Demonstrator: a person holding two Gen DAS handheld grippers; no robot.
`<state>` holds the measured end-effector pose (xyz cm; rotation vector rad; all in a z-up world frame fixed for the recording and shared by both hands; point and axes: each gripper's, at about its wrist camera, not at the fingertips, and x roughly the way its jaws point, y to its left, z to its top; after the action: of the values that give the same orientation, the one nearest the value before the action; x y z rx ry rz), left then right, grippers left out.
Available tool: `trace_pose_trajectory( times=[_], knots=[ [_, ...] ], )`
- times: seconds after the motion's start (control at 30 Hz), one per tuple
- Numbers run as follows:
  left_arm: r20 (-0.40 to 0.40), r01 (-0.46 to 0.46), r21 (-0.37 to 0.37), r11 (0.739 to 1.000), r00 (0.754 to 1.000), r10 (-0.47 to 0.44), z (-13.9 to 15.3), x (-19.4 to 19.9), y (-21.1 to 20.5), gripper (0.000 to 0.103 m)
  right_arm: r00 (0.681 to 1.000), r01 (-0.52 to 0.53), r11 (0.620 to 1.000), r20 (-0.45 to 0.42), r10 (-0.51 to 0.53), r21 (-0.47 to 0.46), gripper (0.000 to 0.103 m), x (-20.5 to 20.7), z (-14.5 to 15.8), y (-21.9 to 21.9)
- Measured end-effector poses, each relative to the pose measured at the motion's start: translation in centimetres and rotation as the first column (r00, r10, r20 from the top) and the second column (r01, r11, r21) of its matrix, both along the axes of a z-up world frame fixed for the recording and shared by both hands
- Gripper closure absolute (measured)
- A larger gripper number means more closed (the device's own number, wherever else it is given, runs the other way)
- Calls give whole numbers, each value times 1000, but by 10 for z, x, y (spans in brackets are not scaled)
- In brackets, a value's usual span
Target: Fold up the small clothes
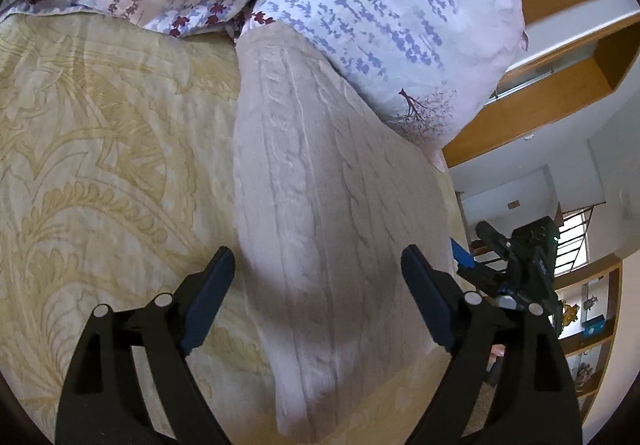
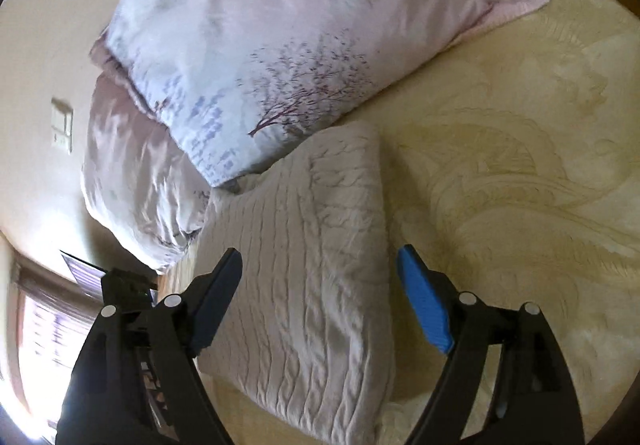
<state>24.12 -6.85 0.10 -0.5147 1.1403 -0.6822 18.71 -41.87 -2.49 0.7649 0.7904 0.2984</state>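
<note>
A pale beige cable-knit garment (image 1: 320,205) lies folded in a long strip on the yellow patterned bedspread (image 1: 100,145). My left gripper (image 1: 318,261) is open and empty, its jaws spread over the garment's near end. The right gripper's body (image 1: 516,265) shows at the right edge of the left wrist view. In the right wrist view the same garment (image 2: 304,265) lies as a thick folded pad, and my right gripper (image 2: 320,257) is open and empty just above it.
A floral pillow (image 1: 380,25) lies against the garment's far end; it also shows in the right wrist view (image 2: 280,45). A second pinkish pillow (image 2: 132,173) sits beside it. Wooden shelves (image 1: 560,85) and a window lie beyond the bed's edge.
</note>
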Motion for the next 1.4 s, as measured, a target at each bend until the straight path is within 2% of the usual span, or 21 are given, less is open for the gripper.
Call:
trace_pose_trajectory(
  times=[0.2,0.3,0.4,0.47,0.57,0.6,0.67,0.73,0.87,1.03,1.1,1.27,1.4],
  knots=[
    [14,19,27,999,1000,-20,0,10,-11,18,999,-5,999,-50,7,36,21,12,-15,-5],
    [35,28,62,998,999,-30,1,12,-20,18,999,-23,998,-44,25,59,22,15,-21,-4],
    [71,32,118,992,997,-41,4,11,-28,18,997,-64,995,-44,67,75,35,18,-24,1],
    [93,32,157,987,995,-47,6,10,-33,18,993,-105,990,-49,109,92,50,20,-29,7],
    [126,23,207,978,991,-50,8,6,-41,18,992,-119,990,-34,122,75,55,21,-30,13],
    [133,21,217,976,990,-51,9,5,-43,20,992,-119,990,-31,122,76,55,20,-30,13],
    [152,15,232,973,987,-52,11,2,-45,24,992,-124,988,-21,126,93,65,20,-32,14],
    [170,11,247,969,984,-54,15,1,-47,32,992,-125,989,-1,125,85,70,18,-30,16],
    [213,3,273,962,975,-64,23,-3,-54,45,993,-116,991,37,114,63,74,13,-24,20],
    [240,5,272,962,968,-73,28,-8,-49,61,991,-109,992,81,104,63,76,5,-14,25],
    [244,11,255,967,967,-75,31,-11,-43,63,988,-117,991,104,110,65,77,1,-7,30],
    [248,31,205,978,965,-82,42,-26,-17,66,977,-166,985,145,159,41,78,-11,16,53],
    [256,-1,185,983,966,-48,51,-34,23,66,962,-222,975,167,216,20,78,-8,29,83]
  ],
)
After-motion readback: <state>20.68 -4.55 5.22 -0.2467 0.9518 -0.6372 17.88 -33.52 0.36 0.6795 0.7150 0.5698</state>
